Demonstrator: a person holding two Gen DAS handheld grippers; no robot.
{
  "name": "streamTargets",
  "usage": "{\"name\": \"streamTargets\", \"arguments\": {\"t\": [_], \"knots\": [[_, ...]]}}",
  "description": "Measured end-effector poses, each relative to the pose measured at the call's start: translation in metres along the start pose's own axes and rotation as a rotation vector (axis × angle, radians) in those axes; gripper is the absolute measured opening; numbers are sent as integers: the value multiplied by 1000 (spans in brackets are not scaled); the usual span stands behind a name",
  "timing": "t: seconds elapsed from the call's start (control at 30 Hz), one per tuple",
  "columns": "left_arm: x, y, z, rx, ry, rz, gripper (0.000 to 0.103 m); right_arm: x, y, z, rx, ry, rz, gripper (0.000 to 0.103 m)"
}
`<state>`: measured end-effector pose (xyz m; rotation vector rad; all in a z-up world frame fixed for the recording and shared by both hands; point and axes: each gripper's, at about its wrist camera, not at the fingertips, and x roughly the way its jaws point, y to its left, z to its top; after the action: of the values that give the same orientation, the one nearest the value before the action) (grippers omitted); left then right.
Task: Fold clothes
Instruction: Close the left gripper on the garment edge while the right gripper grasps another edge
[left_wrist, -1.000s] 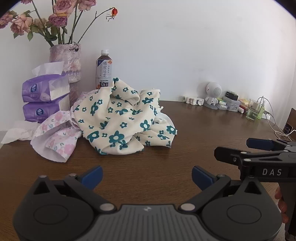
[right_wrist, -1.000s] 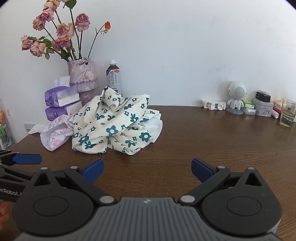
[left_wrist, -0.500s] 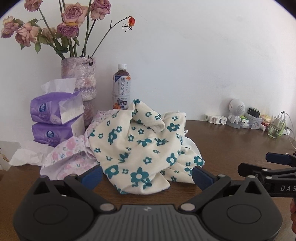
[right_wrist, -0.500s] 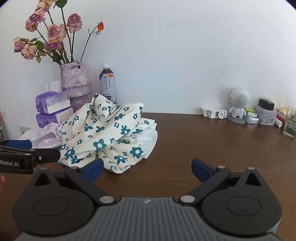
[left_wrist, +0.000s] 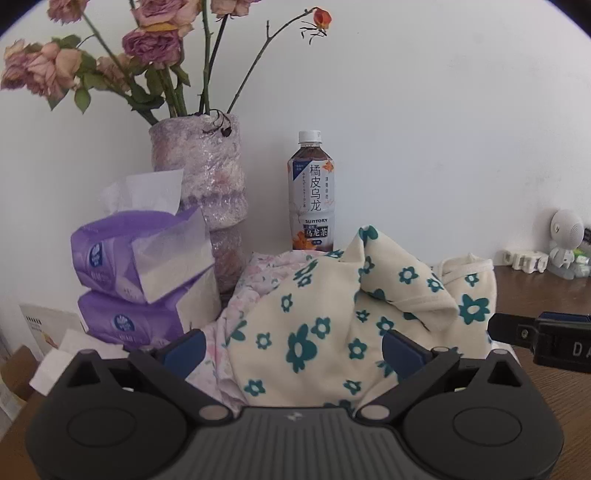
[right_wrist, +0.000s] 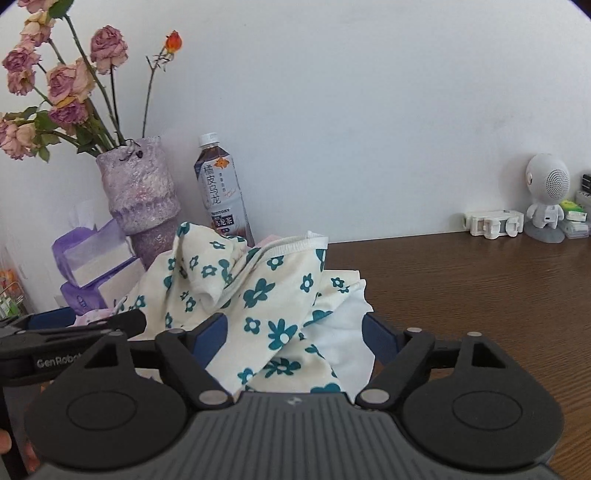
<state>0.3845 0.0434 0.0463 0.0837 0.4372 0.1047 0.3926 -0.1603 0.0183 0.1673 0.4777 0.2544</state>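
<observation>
A crumpled cream garment with teal flowers (left_wrist: 332, 317) lies in a heap on the brown table (right_wrist: 480, 280), over a pale pink floral cloth (left_wrist: 255, 280). It also shows in the right wrist view (right_wrist: 266, 295). My left gripper (left_wrist: 293, 349) is open, its blue pads on either side of the heap's near edge. My right gripper (right_wrist: 295, 339) is open too, its pads flanking the heap's right part. Each gripper shows at the edge of the other's view: the right one (left_wrist: 539, 338) and the left one (right_wrist: 74, 332).
Behind the heap stand a purple vase of dried roses (left_wrist: 207, 173), a tea bottle (left_wrist: 312, 192) and two stacked purple tissue packs (left_wrist: 140, 280). A small white robot figure (right_wrist: 546, 195) and white clips (right_wrist: 493, 223) sit at the back right by the wall.
Both grippers have moved forward and left to the heap of clothes, which now lies between their open pads. The garment has not moved.
</observation>
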Motion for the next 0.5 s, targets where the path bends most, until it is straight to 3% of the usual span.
{"name": "streamTargets", "arguments": {"t": [0.07,0.1,0.17,0.2,0.23,0.27,0.3,0.37,0.5], "knots": [[14,-2,3,19,6,-7,99,20,-1,2,26,15,6,67],[22,-3,5,18,19,-20,91,27,-1,4,39,29,21,56],[36,-4,7,6,69,-67,65,40,0,6,58,56,48,44],[42,-4,7,0,95,-93,36,42,1,6,51,64,58,34],[39,-2,8,-5,90,-107,24,43,3,4,37,66,67,21],[36,0,8,-10,82,-120,22,41,4,3,29,63,74,16],[33,3,9,-15,74,-133,9,36,3,2,30,47,81,9],[23,8,12,-30,46,-161,4,26,2,3,36,11,96,2],[-10,19,22,-70,-40,-221,3,-1,-3,9,54,-67,133,2]]}}
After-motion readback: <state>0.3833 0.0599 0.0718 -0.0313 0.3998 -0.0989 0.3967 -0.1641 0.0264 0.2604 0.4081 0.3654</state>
